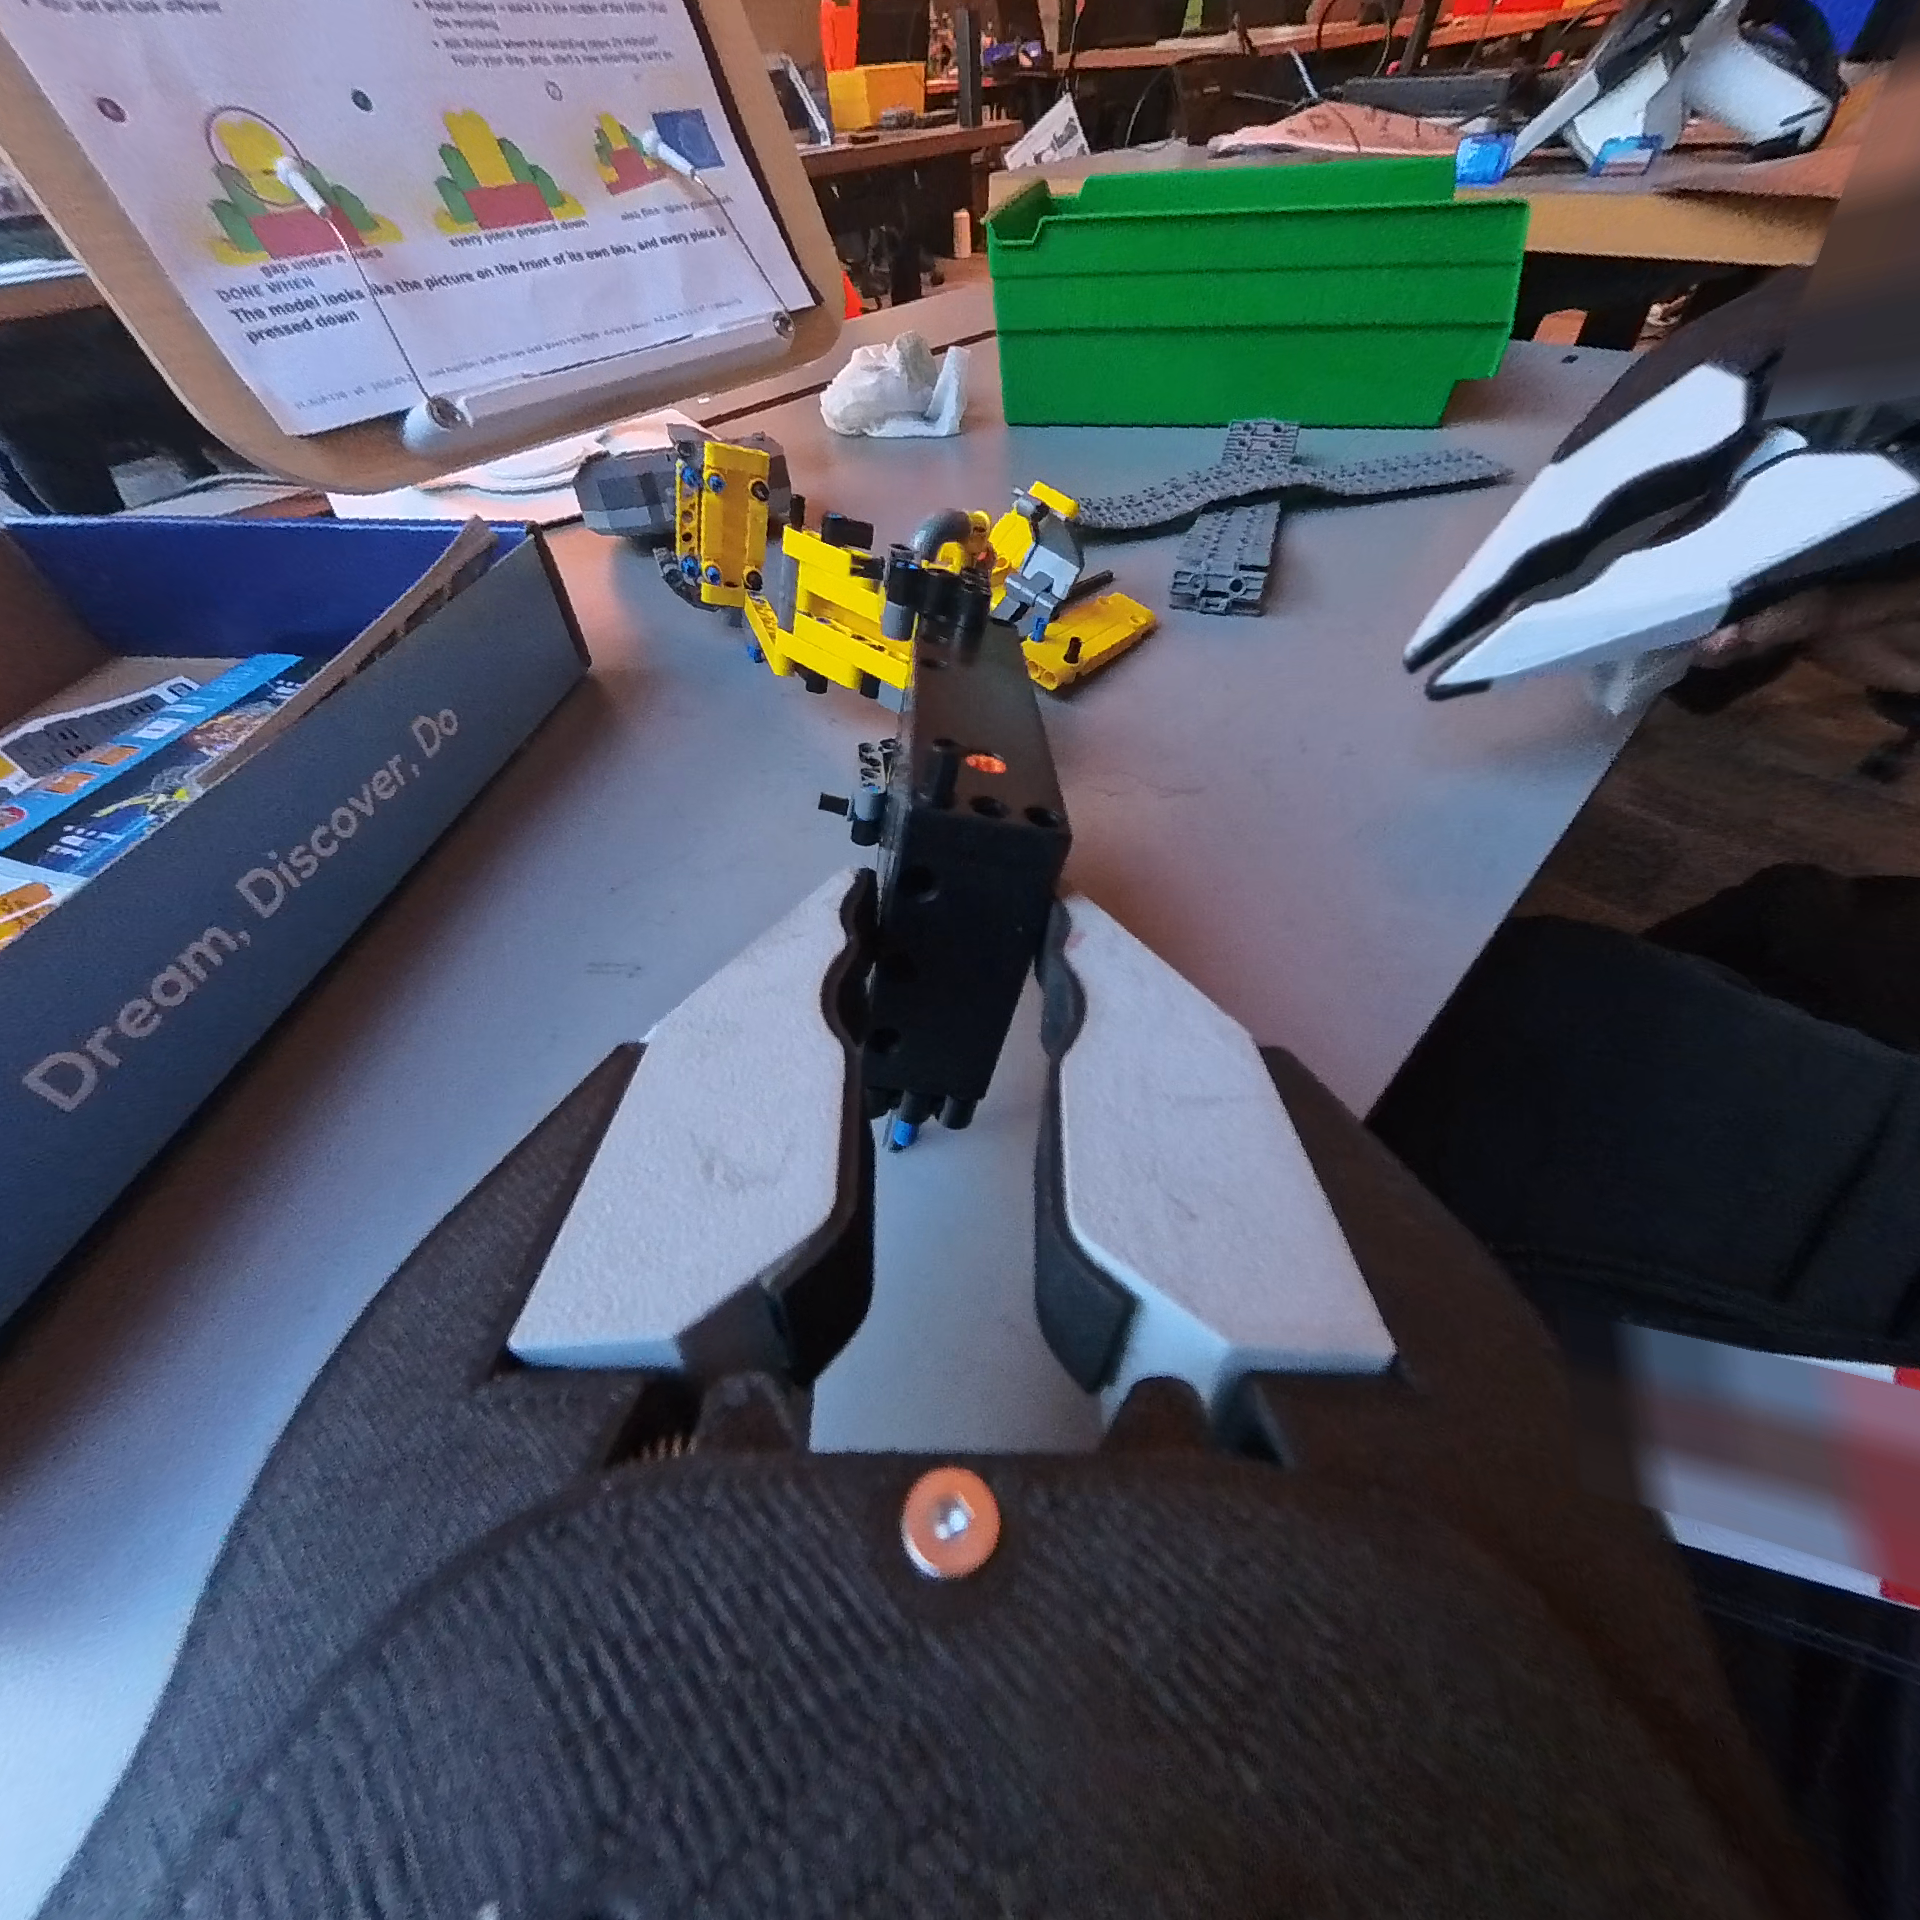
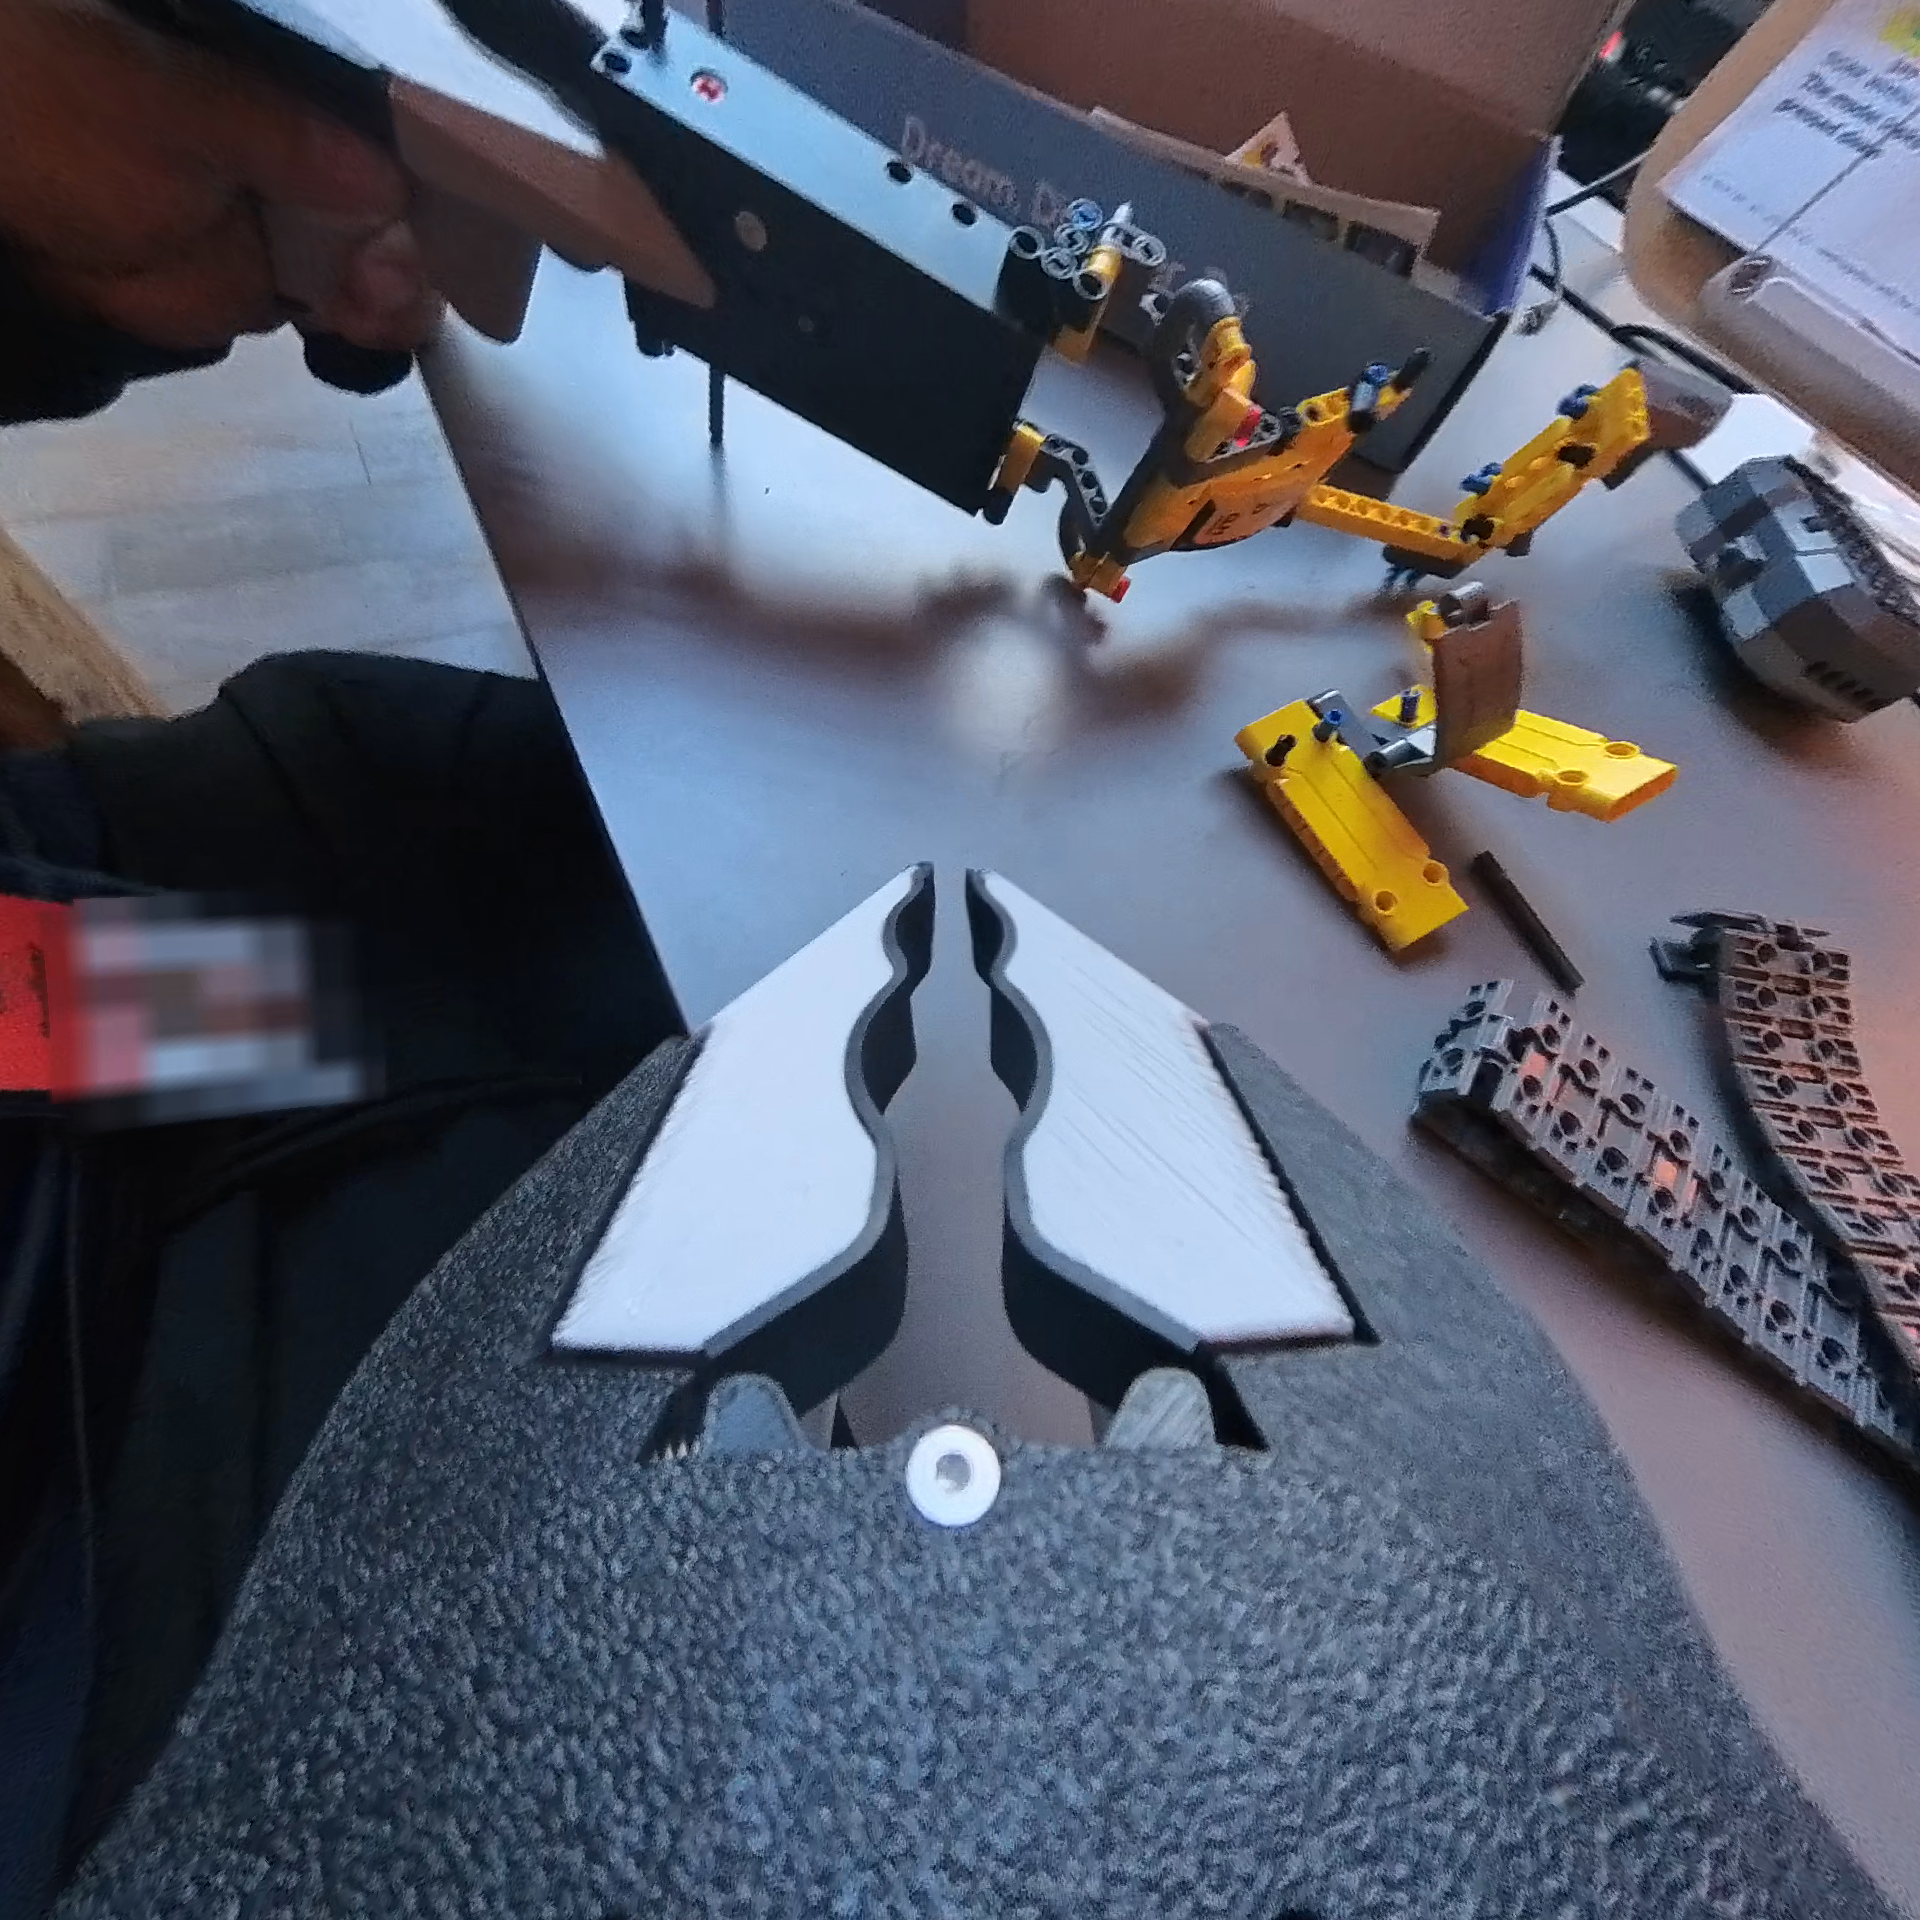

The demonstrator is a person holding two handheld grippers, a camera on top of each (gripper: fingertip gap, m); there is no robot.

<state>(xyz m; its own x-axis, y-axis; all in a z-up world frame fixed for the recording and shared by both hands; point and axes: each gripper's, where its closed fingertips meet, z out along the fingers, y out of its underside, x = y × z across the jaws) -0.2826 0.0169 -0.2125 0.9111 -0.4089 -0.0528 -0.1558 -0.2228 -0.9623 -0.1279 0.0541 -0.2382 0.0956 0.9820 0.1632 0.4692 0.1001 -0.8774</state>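
Observation:
My left gripper (image 1: 961, 914) is shut on the near end of a long black block (image 1: 977, 790) and holds it above the grey table (image 1: 1299, 790). A yellow and black brick model (image 1: 831, 613) is joined to the block's far end. In the right wrist view the block (image 2: 831, 281) and model (image 2: 1226, 478) hang just above the table, with a left gripper finger (image 2: 551, 197) clamped on the block. My right gripper (image 2: 948, 875) is shut and empty over the table's near edge, apart from the block. It also shows in the left wrist view (image 1: 1455, 655).
Two joined yellow panels (image 2: 1351, 821), a black axle (image 2: 1527, 920), grey track strips (image 2: 1662, 1174) and a grey block (image 2: 1787, 582) lie on the table. A dark box (image 1: 260, 831), a green bin (image 1: 1247, 312) and an instruction board (image 1: 416, 208) stand around it. A person's dark clothing (image 2: 312, 935) is beside the table edge. My right fingertips sit around 15 cm from my left ones.

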